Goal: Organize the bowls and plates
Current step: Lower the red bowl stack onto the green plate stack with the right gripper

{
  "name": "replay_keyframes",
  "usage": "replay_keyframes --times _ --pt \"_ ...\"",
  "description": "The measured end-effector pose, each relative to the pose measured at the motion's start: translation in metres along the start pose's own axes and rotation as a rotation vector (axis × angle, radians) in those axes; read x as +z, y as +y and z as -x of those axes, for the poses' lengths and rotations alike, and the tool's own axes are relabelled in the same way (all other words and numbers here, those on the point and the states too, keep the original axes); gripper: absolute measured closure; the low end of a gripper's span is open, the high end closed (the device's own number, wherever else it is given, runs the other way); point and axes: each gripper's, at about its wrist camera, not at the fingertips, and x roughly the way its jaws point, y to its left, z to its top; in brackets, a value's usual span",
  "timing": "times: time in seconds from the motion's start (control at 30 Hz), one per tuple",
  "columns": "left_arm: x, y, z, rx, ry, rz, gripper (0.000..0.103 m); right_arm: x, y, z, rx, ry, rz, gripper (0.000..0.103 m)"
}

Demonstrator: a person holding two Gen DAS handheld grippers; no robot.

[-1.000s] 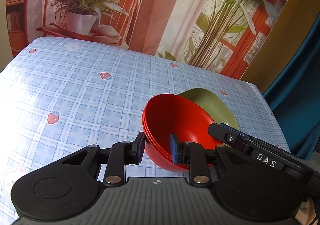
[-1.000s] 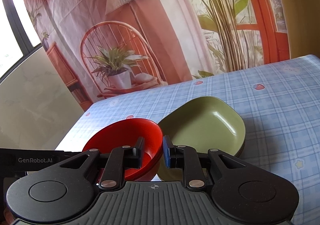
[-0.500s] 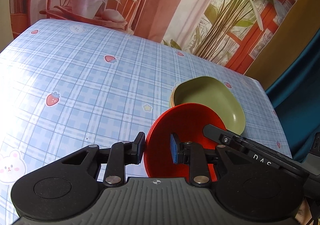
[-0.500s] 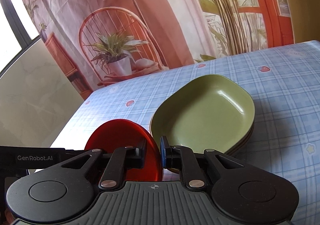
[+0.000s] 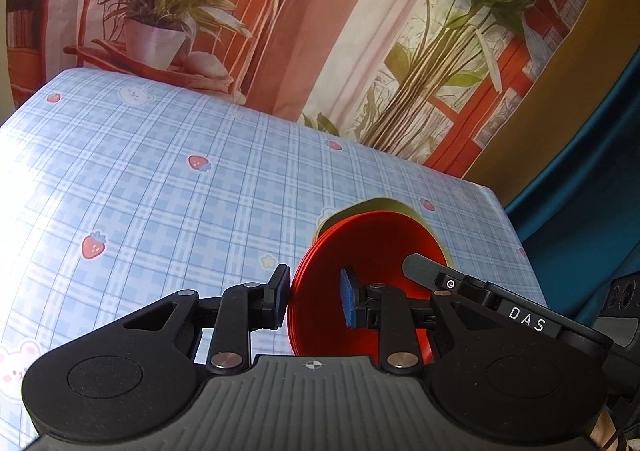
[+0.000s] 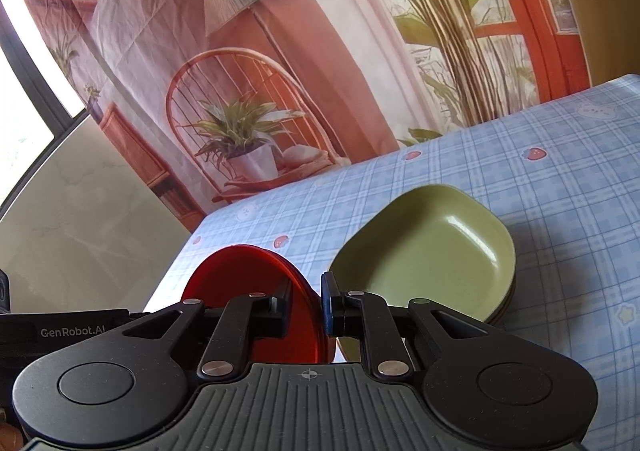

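Note:
A stack of red bowls (image 5: 372, 247) is held between both grippers, lifted and tilted on edge. My left gripper (image 5: 314, 297) is shut on its near rim. My right gripper (image 6: 306, 305) is shut on the opposite rim of the red bowls (image 6: 244, 275); its black finger shows in the left wrist view (image 5: 424, 267). A stack of green plates (image 6: 432, 255) sits on the table just right of the bowls. In the left wrist view only a green edge (image 5: 380, 205) shows behind the bowls.
The table has a blue checked cloth with strawberries (image 5: 192, 187). Its far edge meets a printed backdrop (image 6: 280, 51). The right table edge (image 5: 516, 235) drops off beside a teal curtain (image 5: 592, 179).
The red bowl stack has been lifted and tipped from lying flat to standing on edge. Both grippers rose with it, and the green plates now lie lower and partly hidden in the left view.

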Motion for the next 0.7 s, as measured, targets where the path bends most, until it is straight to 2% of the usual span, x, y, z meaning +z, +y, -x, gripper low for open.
replay_keyframes --times 0.23,0.43,0.7 --pt "0.018 -0.024 -0.031 -0.037 0.013 -0.074 0.076 0.022 -0.024 0.005 -0.076 -0.049 -0.006 0.089" --pt "0.024 -0.039 -0.061 -0.060 0.044 -0.141 0.076 0.024 -0.050 0.001 -0.156 -0.055 -0.005 0.087" --pt "0.020 -0.041 -0.084 -0.045 0.082 -0.180 0.076 0.022 -0.065 -0.016 -0.174 -0.029 -0.016 0.090"
